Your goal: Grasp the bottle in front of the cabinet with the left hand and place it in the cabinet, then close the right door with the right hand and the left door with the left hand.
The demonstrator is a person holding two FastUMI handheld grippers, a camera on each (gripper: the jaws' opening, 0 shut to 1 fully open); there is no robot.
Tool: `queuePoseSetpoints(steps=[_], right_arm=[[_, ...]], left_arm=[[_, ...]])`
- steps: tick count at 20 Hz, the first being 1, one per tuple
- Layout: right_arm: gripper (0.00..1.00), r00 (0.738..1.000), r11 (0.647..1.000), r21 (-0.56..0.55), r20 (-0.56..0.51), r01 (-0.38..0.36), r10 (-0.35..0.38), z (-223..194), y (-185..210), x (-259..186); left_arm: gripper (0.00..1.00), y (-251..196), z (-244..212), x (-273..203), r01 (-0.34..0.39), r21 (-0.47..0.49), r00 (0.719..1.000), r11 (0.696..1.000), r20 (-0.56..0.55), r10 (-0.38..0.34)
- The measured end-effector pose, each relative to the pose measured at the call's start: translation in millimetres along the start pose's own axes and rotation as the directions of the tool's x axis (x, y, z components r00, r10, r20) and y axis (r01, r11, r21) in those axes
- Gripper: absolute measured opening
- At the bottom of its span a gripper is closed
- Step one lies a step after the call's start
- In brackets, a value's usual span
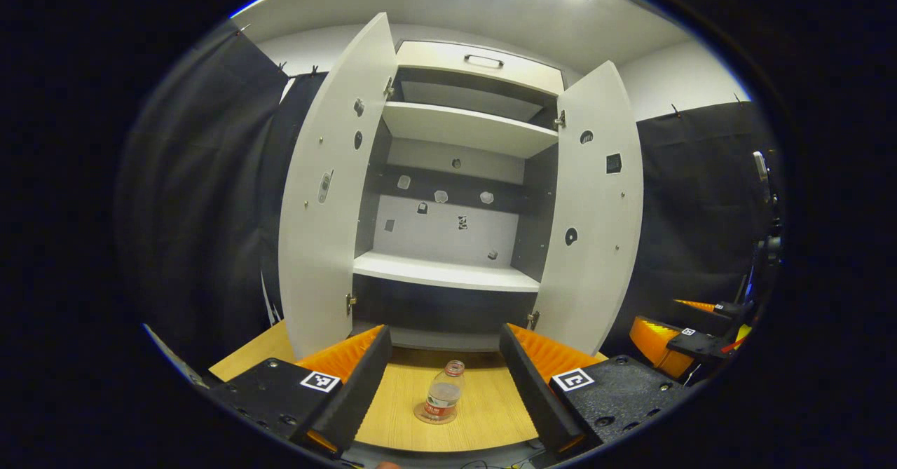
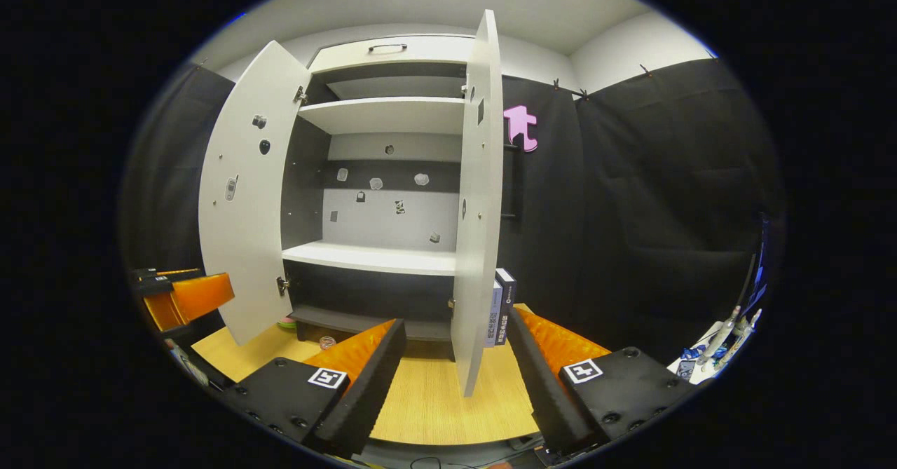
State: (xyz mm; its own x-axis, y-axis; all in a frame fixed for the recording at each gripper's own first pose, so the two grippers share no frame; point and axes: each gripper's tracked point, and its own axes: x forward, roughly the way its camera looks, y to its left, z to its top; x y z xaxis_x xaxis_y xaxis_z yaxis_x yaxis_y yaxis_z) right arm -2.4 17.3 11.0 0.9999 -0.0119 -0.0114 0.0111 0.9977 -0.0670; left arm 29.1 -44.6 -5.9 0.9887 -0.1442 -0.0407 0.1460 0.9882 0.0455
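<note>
In the left gripper view, the left gripper (image 1: 444, 378) is spread wide and holds nothing; the bottle (image 1: 443, 400) stands upright on the wooden table (image 1: 490, 413) at bottom centre, between the fingers and untouched, before the cabinet (image 1: 455, 195), whose left door (image 1: 329, 195) and right door (image 1: 596, 216) both stand open. In the right gripper view, the right gripper (image 2: 455, 378) is likewise spread and empty, the right door's (image 2: 480, 202) edge hangs at centre frame above it, and the left gripper (image 2: 186, 299) shows at the left edge.

Right gripper (image 2: 448, 378) fingers spread apart, nothing between them, above the wooden worktop (image 2: 427, 399). Cabinet (image 2: 378, 174) ahead, both doors open; right door (image 2: 478, 195) edge-on, left door (image 2: 245, 195) swung wide. Boxes (image 2: 500, 306) stand beside the right door.
</note>
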Motion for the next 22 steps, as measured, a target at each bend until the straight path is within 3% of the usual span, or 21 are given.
queuePoseSetpoints(steps=[9,14,20,22], right_arm=[[0.96,0.999,0.999,-0.023,-0.016,0.035,-0.035,-3.0,-11.3,-4.9],[0.96,0.997,0.997,-0.04,-0.017,0.072,-0.073,-3.4,-24.7,-7.8],[0.96,0.993,0.992,-0.061,-0.027,0.114,-0.115,-4.7,-41.8,-10.6],[0.89,0.991,0.99,-0.063,-0.035,0.125,-0.127,-6.2,-48.2,-10.5]], left_arm=[[0.95,-8.3,-103.2,57.5,0.037,-0.004,0.982,0.999,-0.184,-0.037],[0.95,-13.6,-172.6,87.8,0.063,0.015,0.95,0.998,-0.307,-0.056],[0.95,-3.3,-248.3,117.5,0.04,0.021,0.901,0.999,-0.432,-0.027],[0.95,1.8,-266.6,124.2,0.024,0.023,0.885,0.999,-0.465,-0.01]])
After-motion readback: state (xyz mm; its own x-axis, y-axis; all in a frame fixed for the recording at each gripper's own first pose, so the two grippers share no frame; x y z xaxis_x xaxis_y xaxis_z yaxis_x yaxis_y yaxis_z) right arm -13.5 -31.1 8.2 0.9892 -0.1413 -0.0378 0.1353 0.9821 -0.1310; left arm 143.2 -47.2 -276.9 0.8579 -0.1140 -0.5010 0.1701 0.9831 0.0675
